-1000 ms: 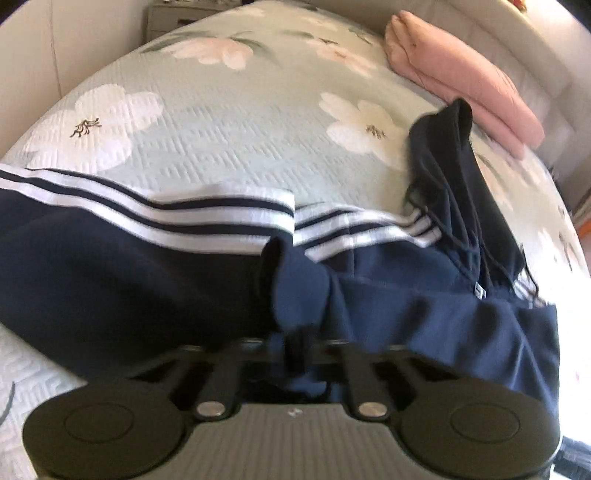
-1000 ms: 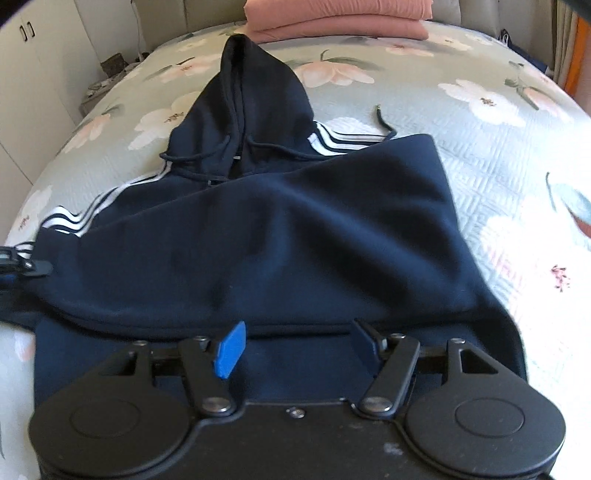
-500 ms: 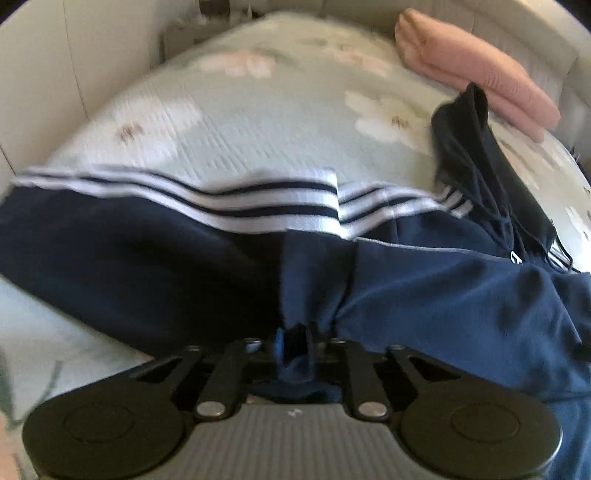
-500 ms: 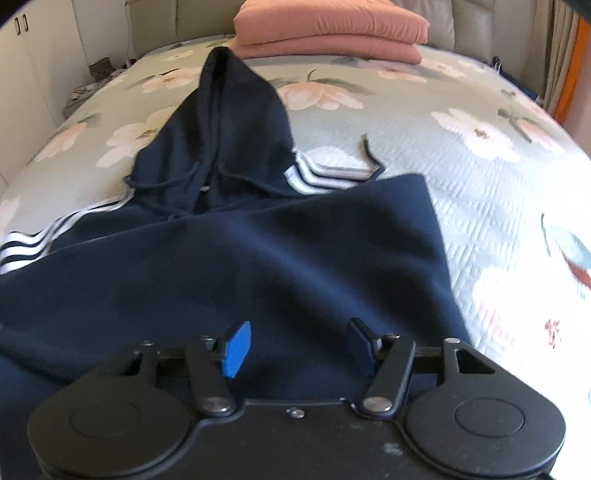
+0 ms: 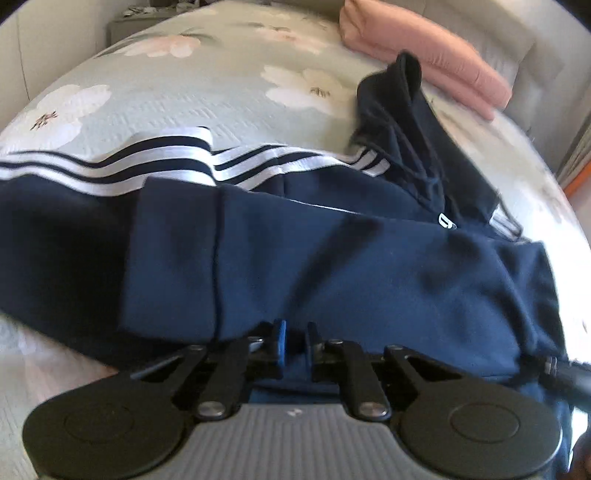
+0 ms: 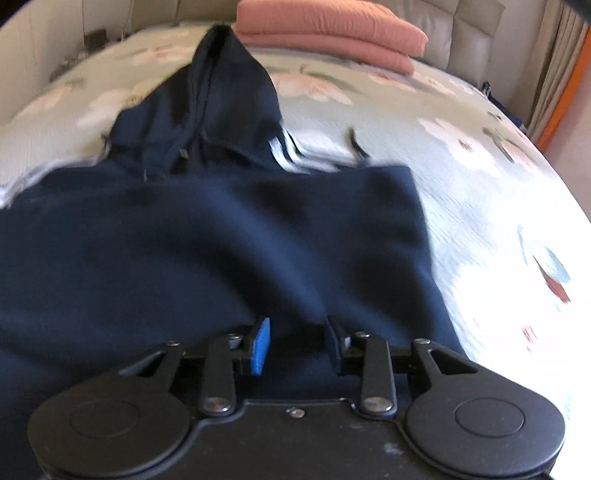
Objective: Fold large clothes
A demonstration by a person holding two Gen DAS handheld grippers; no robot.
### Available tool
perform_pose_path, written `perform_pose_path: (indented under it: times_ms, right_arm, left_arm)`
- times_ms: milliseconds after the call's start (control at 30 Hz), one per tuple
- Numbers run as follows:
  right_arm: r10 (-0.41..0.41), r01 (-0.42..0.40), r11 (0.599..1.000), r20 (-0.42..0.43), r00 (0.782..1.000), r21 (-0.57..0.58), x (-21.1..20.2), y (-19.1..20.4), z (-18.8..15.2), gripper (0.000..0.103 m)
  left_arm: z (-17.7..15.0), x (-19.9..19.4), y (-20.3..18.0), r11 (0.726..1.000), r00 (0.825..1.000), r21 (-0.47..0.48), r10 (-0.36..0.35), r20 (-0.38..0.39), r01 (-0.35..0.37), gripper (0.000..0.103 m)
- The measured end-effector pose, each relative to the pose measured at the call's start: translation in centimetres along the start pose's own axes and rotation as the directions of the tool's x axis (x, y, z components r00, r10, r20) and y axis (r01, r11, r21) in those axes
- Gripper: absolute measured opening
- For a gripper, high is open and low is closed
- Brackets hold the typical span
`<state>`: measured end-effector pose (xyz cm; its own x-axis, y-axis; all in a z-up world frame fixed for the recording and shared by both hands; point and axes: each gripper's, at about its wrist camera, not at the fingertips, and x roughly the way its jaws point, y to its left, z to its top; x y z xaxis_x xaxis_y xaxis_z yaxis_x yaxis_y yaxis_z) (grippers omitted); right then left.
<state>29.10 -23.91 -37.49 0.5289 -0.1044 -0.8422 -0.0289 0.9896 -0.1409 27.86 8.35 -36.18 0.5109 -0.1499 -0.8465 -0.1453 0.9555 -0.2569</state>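
Hoodie (image 5: pixel 332 258) lies part-folded on the flowered bed (image 5: pixel 184 110). The left gripper (image 5: pixel 294 339) stands narrow, its jaws just closing over the near hem; the right gripper (image 6: pixel 298 341) is half open and narrowing, fabric between its jaws but not pinched.

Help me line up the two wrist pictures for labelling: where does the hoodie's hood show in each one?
Left wrist view: the hood lies upper right, beyond the folded navy body, pointing at the pink stack.
Right wrist view: the hood lies upper left of centre, its tip just below the pink stack.
Shared landmark: the folded pink blanket at the far end of the floral bedspread.
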Motion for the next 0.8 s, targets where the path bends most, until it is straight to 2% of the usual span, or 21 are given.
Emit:
perform_pose_path:
  times_ms: [100, 133, 233, 367, 433, 533, 600, 633, 700, 800]
  right_arm:
    - [-0.016, 0.016, 0.999, -0.003, 1.000, -0.030, -1.2, -0.3, -1.7, 0.044]
    - [-0.019, 0.018, 1.000, -0.028, 0.999, -0.026, -1.5, -0.2, -1.9, 0.044]
    - [0.027, -0.026, 0.999, -0.028, 0.999, 0.045, -2.9, -0.1, -2.6, 0.044]
    - [0.040, -0.041, 0.999, 0.032, 0.999, 0.029, -5.4, 2.1, -2.6, 0.044]
    - [0.064, -0.064, 0.998, 0.056, 0.996, 0.001, -6.5, 3.6, -2.4, 0.055]
    - [0.071, -0.066, 0.996, 0.080, 0.994, -0.066, -7.5, 6.0, -2.1, 0.060]
    - [0.088, -0.080, 0.993, 0.085, 0.992, -0.091, -7.5, 6.9, -1.9, 0.060]
    - [0.095, -0.087, 0.991, 0.084, 0.992, -0.102, -7.5, 7.4, -1.8, 0.060]
    - [0.098, -0.089, 0.990, 0.080, 0.992, -0.111, -7.4, 8.0, -1.9, 0.064]
    - [0.099, -0.091, 0.989, 0.065, 0.993, -0.118, -7.1, 8.6, -2.1, 0.066]
  left_arm:
    - [-0.4, -1.1, 1.3, 0.999, 1.000, -0.049, -0.017, -0.003, 0.016, 0.013]
    - [-0.7, -2.0, 1.6, 0.998, 1.000, -0.055, -0.017, 0.011, 0.018, 0.013]
    - [-1.1, -4.4, 2.8, 0.998, 0.999, -0.059, 0.007, 0.046, -0.005, 0.015]
    - [-1.9, -8.6, 6.9, 0.988, 0.986, -0.097, 0.131, 0.102, -0.121, 0.022]
    - [-1.8, -10.1, 10.0, 0.973, 0.974, -0.150, 0.192, 0.122, -0.173, 0.028]
    - [-0.8, -11.6, 15.2, 0.931, 0.942, -0.248, 0.306, 0.135, -0.267, 0.040]
    - [0.2, -12.5, 19.1, 0.896, 0.918, -0.317, 0.369, 0.144, -0.310, 0.059]
    - [0.9, -12.7, 21.0, 0.879, 0.907, -0.351, 0.394, 0.149, -0.324, 0.065]
    - [2.2, -13.1, 24.8, 0.836, 0.888, -0.430, 0.437, 0.144, -0.341, 0.068]
    - [4.5, -12.8, 30.2, 0.774, 0.885, -0.555, 0.446, 0.135, -0.305, 0.068]
